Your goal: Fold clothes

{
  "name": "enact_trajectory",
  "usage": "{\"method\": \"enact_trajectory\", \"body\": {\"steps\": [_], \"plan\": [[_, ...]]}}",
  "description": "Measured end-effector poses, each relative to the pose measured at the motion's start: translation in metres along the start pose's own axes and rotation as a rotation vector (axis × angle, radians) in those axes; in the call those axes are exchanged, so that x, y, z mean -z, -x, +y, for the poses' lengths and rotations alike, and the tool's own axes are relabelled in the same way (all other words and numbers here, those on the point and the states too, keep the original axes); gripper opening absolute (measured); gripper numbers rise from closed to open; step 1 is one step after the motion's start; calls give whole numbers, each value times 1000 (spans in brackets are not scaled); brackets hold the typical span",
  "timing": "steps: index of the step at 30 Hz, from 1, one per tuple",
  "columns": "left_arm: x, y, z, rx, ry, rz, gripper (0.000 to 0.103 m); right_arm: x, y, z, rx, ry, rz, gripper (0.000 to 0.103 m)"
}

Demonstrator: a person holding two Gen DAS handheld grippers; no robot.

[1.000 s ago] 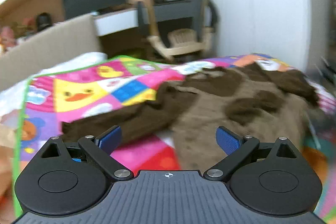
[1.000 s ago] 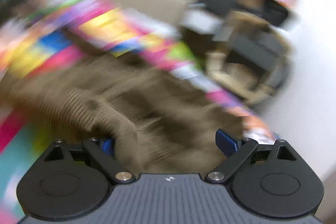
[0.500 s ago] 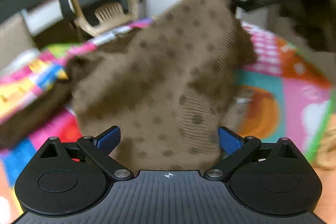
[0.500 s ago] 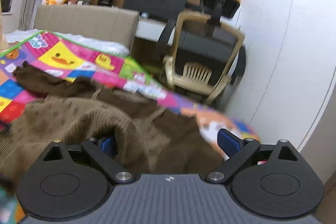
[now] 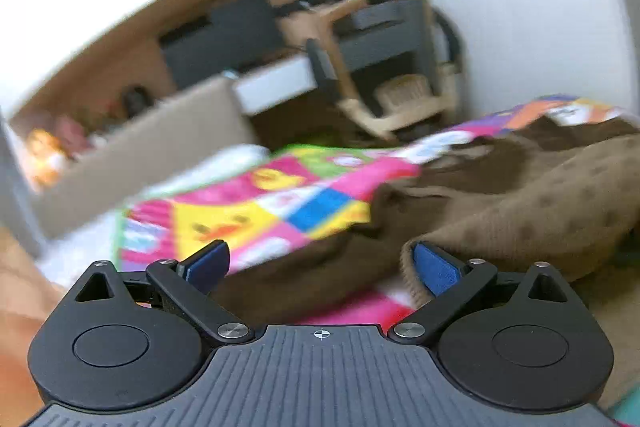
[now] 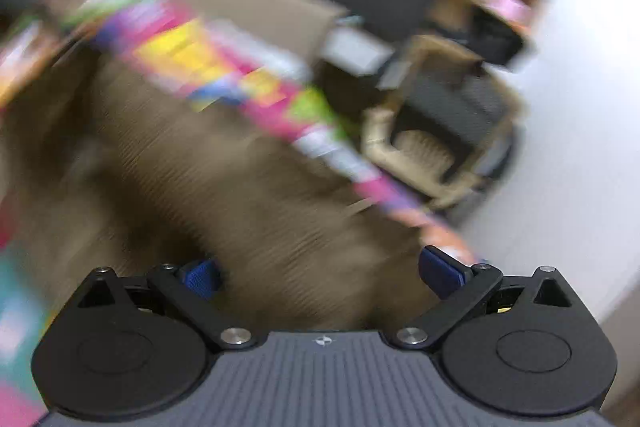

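1. The left gripper (image 5: 322, 263) is spread wide and holds nothing.
2. The right gripper (image 6: 320, 273) is spread wide over the blurred brown sweater (image 6: 224, 187).
3. The sweater lies rumpled on the colourful mat (image 5: 256, 211), right of the left gripper.

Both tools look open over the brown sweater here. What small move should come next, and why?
Probably ease the left tool right and forward onto the sweater edge curled beside its right finger, then close. Its jaws are spread with nothing between them. The right tool also looks open over the knit, but that view is too blurred to place a grasp.
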State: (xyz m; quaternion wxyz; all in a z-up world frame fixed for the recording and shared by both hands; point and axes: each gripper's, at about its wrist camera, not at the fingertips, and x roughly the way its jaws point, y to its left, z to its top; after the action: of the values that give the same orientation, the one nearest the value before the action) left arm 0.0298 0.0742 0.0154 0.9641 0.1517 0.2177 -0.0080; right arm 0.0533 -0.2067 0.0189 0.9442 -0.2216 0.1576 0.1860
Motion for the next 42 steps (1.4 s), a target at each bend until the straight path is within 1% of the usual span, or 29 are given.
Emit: {"method": "enact_trajectory", "body": {"steps": [1, 3, 4, 7, 8, 9, 11, 13, 15, 16, 18, 20, 22, 23, 24, 26, 28, 31, 33, 34, 36, 38, 40, 42], "plan": [[1, 7, -3, 119, 29, 9, 101, -11, -1, -16, 30, -69, -19, 100], [5, 21, -13, 335, 55, 28, 101, -22, -8, -29, 73, -96, -39, 100], [11, 23, -25, 383, 18, 40, 101, -26, -11, -34, 92, -97, -48, 100], [30, 18, -68, 410, -155, 80, 102, -25, -23, -28, 70, -77, -26, 100], [37, 14, -79, 395, -207, 96, 102, -21, -24, -22, 64, -61, -21, 100], [44, 8, -87, 359, -247, 118, 102, -17, -24, -16, 62, -42, -17, 100], [52, 1, -93, 314, -283, 142, 103, -8, -24, -8, 61, -17, -11, 100], [50, -3, -87, 249, -290, 117, 103, -2, -19, -6, 67, -9, -5, 101], [42, -6, -76, 128, -288, 62, 103, 3, -10, 1, 38, 16, -4, 103], [36, -7, -69, 60, -274, 31, 103, 5, -4, 5, 19, 30, -3, 103], [23, -11, -50, -35, -205, -6, 103, 10, 6, 14, -19, 59, -2, 103], [11, -14, -29, -96, -126, -26, 103, 18, 12, 31, -69, 109, 19, 103], [3, -15, -16, -135, -73, -39, 103, 28, 14, 52, -110, 155, 49, 103], [1, -16, -11, -148, -55, -43, 103, 31, 13, 61, -118, 168, 62, 103], [-1, -16, -7, -157, -39, -46, 103, 34, 9, 69, -108, 180, 76, 103], [-1, -17, -5, -159, -20, -47, 103, 39, -5, 83, -57, 208, 103, 103], [2, -18, -4, -151, -14, -36, 103, 41, -19, 88, 29, 251, 97, 103], [6, -14, 0, -138, -18, -16, 103, 38, -27, 76, 180, 318, 67, 103], [10, -9, 3, -128, -20, -8, 103, 24, -8, 48, 270, 290, 12, 101], [11, -4, 4, -119, -17, -14, 103, 15, 7, 31, 299, 258, -17, 101], [12, 14, 6, -86, -18, -40, 103, -2, 45, 1, 315, 193, -68, 101], [12, 33, 5, -62, -39, -70, 103, -8, 80, -19, 351, 190, -103, 101], [14, 51, 3, -55, -69, -89, 103, -5, 104, -30, 335, 234, -85, 103], [16, 65, 2, -39, -91, -96, 103, 5, 118, -35, 319, 262, -57, 103]]}}
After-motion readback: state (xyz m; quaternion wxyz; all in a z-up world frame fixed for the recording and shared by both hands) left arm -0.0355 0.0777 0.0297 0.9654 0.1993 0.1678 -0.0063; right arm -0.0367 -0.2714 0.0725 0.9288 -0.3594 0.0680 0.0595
